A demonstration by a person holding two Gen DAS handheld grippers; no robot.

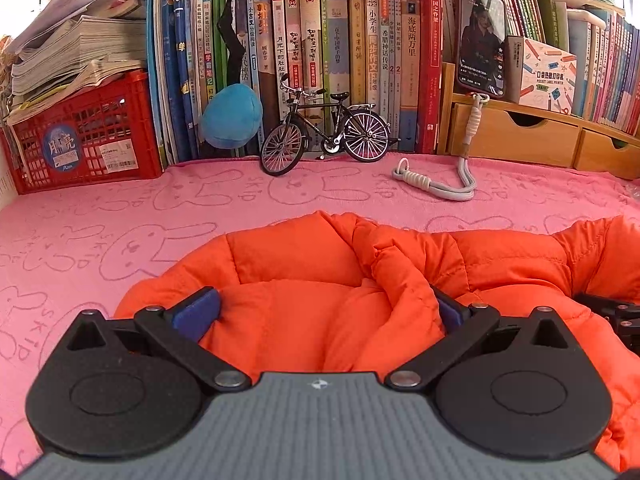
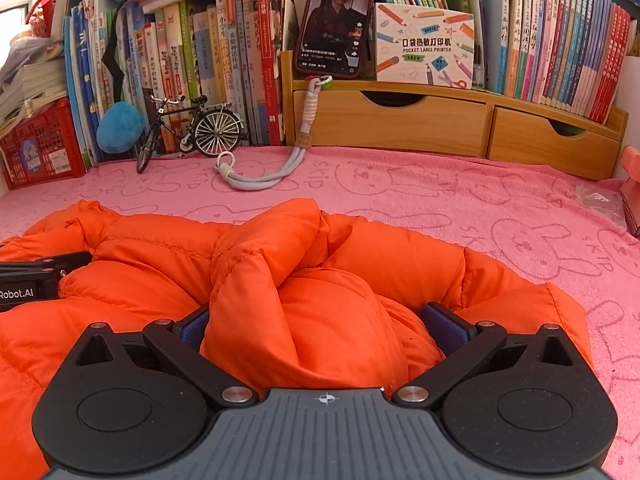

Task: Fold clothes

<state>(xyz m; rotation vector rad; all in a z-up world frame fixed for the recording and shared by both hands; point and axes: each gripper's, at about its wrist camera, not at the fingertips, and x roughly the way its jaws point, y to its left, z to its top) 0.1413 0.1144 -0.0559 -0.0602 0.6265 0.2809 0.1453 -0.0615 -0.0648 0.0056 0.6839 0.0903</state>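
Observation:
An orange puffer jacket (image 1: pixel 304 256) lies bunched on the pink towel-covered surface (image 1: pixel 120 220). My left gripper (image 1: pixel 324 312) is open, its blue-padded fingers (image 1: pixel 196 312) spread wide around a puffy fold at the jacket's left end. Part of the other gripper's black body shows at the right edge of the left wrist view. My right gripper (image 2: pixel 320 324) is also open, its fingers (image 2: pixel 446 326) straddling a raised bunch of the jacket (image 2: pixel 312 280) near its right end. The left gripper's black body shows at the left edge of the right wrist view.
At the back, a bookshelf wall holds books (image 1: pixel 340 40), a red crate (image 1: pixel 84 140), a blue plush (image 1: pixel 232 116) and a model bicycle (image 1: pixel 324 132). A phone (image 2: pixel 334 20) leans on a wooden drawer unit (image 2: pixel 440 120), its strap (image 2: pixel 260 176) trailing onto the towel. Plastic wrap (image 2: pixel 600 200) lies far right.

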